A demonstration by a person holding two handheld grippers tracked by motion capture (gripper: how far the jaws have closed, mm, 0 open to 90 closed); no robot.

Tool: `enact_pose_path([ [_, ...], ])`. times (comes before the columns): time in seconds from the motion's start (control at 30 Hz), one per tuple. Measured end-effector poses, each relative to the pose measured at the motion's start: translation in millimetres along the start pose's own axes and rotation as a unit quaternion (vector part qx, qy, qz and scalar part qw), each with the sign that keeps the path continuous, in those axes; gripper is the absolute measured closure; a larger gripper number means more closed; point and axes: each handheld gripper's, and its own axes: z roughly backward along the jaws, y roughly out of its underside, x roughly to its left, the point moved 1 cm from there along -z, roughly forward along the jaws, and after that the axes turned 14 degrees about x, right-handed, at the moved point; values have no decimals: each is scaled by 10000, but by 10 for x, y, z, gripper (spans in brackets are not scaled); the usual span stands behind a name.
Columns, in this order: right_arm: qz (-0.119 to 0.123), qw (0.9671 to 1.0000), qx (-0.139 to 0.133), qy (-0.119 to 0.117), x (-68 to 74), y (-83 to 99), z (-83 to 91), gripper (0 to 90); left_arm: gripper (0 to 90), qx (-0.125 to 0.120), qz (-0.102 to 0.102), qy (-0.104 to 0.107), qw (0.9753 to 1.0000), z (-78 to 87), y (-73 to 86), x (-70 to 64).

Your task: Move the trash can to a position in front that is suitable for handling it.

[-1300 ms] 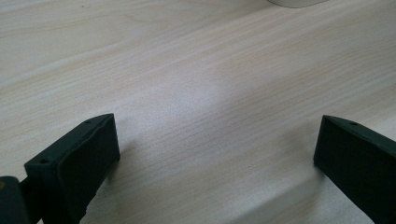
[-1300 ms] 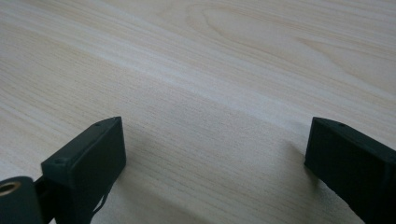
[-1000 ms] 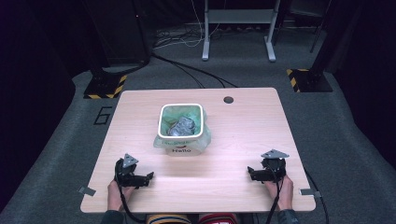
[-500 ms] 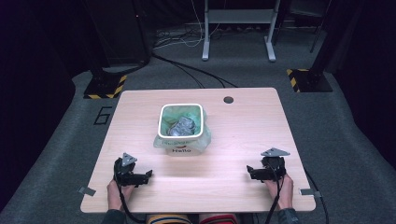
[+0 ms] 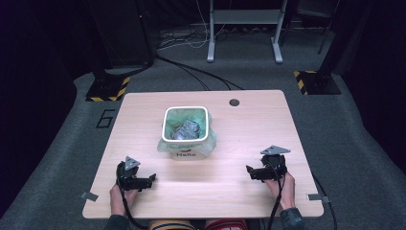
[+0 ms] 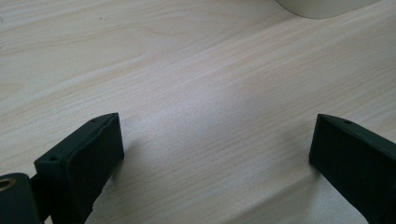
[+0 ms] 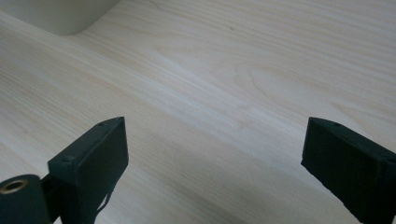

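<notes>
At the left of the high view, the left gripper [image 5: 139,181] lies low on the wooden desk [image 5: 249,139] near its front edge, held in the person's left hand [image 5: 117,195]; its own view shows the two black jaws spread wide with only bare wood grain between them, so it grasps nothing and looks parked in a ready pose. Toward the middle of the desk, well apart from both grippers, stands a small white bin [image 5: 186,125] lined with a pale green plastic bag [image 5: 208,143] whose loose edge drapes over the rim and down the sides; a crumpled grey wad [image 5: 186,130] sits inside. The liner folded outward keeps the bag's mouth open, and it probably has to be gathered from both sides. A pale corner of the bin [image 6: 322,5] shows at the top of the left gripper view. At the right, the right gripper [image 5: 253,172] rests likewise near the front edge, jaws also wide apart over bare desk, aimed inward at the bin.
</notes>
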Motion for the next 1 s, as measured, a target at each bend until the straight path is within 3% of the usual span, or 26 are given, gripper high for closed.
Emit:
enact_pose_path([
  [0.23, 25, 9997, -147, -172, 88, -205, 46, 63, 43, -20, 42, -10, 10000, 3, 4, 0],
  [0.5, 95, 9993, -231, -260, 154, -322, 107, 63, 45, -23, 34, -17, 10000, 4, 4, 0],
  [0.73, 92, 9983, -252, -515, 195, -480, 115, 65, 48, -28, 50, -8, 10000, 3, 4, 0],
  [1.0, 276, 9972, -299, -627, 303, -683, 106, 68, 49, -32, 40, -8, 10000, 3, 4, 1],
])
